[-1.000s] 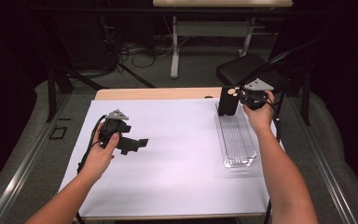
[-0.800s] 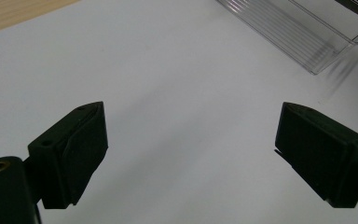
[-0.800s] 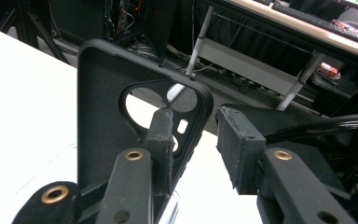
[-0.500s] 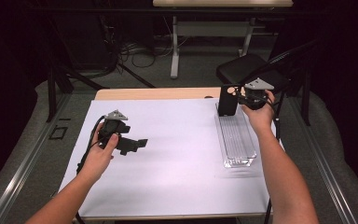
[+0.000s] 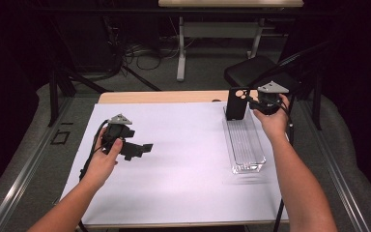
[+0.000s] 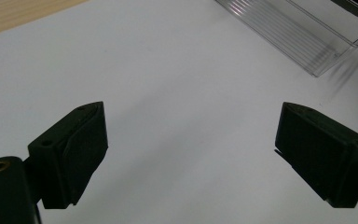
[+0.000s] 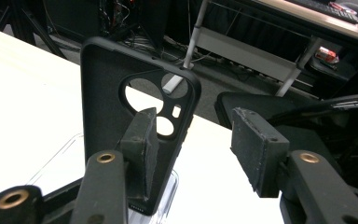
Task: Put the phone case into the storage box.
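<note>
While your spread right tongs [image 7: 191,140] flank the upright phone case [image 7: 121,121], it stands at their 10 o'clock; left tongs [image 6: 191,154] gape wide, well apart

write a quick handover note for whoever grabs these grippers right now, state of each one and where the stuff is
Left gripper: open, holding nothing, low over the white table cover, left side.
Right gripper: jaws open beside the black phone case; one pad seems to touch it, no grip on it.
Phone case stands upright at the far end of the clear plastic tray, camera cutouts at the top.
Done: case appears placed in the tray.
Left: probably back the right gripper away without tipping the case.
</note>
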{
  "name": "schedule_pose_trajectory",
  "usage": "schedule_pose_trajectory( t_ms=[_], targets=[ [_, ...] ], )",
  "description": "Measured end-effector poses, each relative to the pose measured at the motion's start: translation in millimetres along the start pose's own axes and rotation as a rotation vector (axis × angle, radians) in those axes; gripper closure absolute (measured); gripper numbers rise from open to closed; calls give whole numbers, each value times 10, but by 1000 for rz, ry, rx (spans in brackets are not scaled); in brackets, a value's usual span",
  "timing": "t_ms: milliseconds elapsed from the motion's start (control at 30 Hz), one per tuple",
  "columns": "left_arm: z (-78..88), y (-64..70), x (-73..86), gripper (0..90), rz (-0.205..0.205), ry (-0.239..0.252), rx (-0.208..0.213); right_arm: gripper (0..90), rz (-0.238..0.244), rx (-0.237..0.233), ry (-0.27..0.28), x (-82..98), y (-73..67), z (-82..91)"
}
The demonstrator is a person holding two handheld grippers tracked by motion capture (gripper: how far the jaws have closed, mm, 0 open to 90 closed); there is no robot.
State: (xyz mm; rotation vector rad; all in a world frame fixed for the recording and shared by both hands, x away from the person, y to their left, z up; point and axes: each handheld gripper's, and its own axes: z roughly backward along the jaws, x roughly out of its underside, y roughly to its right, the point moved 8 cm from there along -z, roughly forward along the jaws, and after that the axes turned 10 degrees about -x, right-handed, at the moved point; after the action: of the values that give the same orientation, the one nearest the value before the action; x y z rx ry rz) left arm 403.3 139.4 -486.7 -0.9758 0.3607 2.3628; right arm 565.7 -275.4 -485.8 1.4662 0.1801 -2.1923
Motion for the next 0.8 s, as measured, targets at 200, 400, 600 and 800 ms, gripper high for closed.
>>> schedule_pose_trajectory(
  t_ms=[200,400,600,800],
  targets=[
    [-7,-1,0,95,1,-2,2,518,-13,-2,6,-21,2,48],
    [-32,-1,1,95,-9,-12,3,539,-39,-37,-1,-76,-52,156],
    [-29,-4,3,95,-10,-9,8,558,-30,-67,-27,-131,-127,278],
    [-1,-27,-8,95,-9,4,14,518,-11,-97,-27,-196,-222,434]
  ],
)
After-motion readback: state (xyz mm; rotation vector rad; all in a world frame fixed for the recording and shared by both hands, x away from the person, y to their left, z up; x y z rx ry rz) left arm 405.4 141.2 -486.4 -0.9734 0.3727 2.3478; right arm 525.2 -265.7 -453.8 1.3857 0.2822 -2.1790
